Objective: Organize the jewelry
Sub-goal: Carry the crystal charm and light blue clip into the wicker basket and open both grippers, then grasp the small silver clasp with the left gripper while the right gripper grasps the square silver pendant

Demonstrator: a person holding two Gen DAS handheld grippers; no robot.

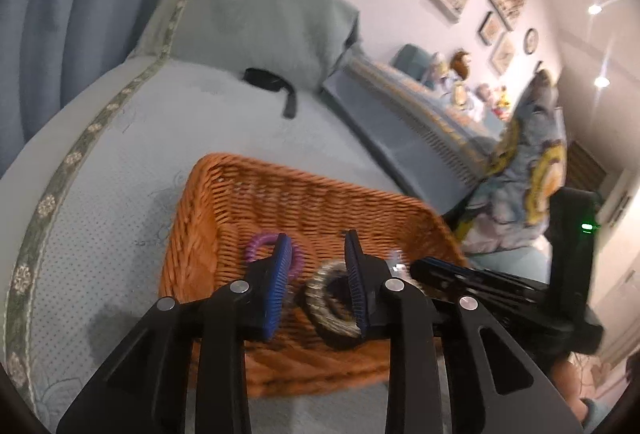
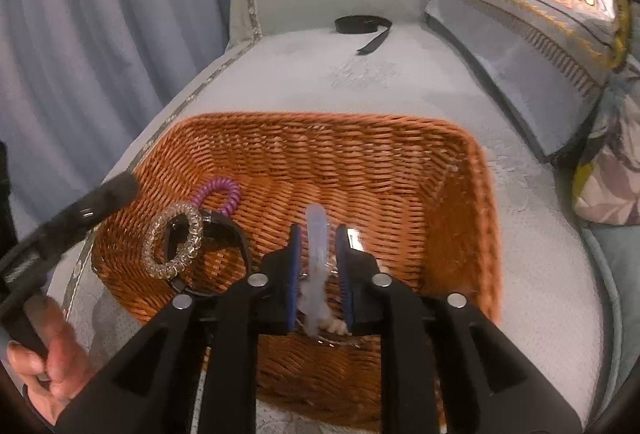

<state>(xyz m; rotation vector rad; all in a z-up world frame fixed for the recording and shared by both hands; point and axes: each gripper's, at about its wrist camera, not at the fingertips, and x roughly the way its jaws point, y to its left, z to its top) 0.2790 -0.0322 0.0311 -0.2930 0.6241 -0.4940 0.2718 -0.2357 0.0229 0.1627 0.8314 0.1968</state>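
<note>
While hovering over a wicker basket (image 2: pixel 360 162) on a pale bedspread (image 2: pixel 400 74), sorting jewelry into it.

Right gripper (image 2: pixel 318 234) spread open, straddling but seemingly not pinching a pale translucent clip-like piece (image 2: pixel 317 234); too blurred to name surely. Left gripper (image 1: pixel 316 254) also parted, grasping nothing, poised above a clear spiral band (image 1: pixel 332 298) lying beside a purple coil band (image 2: pixel 220 194) and a black bangle (image 2: pixel 224 234) at the basket's left end. Best done by lowering slowly, centering the piece between pads, closing gently.
</note>
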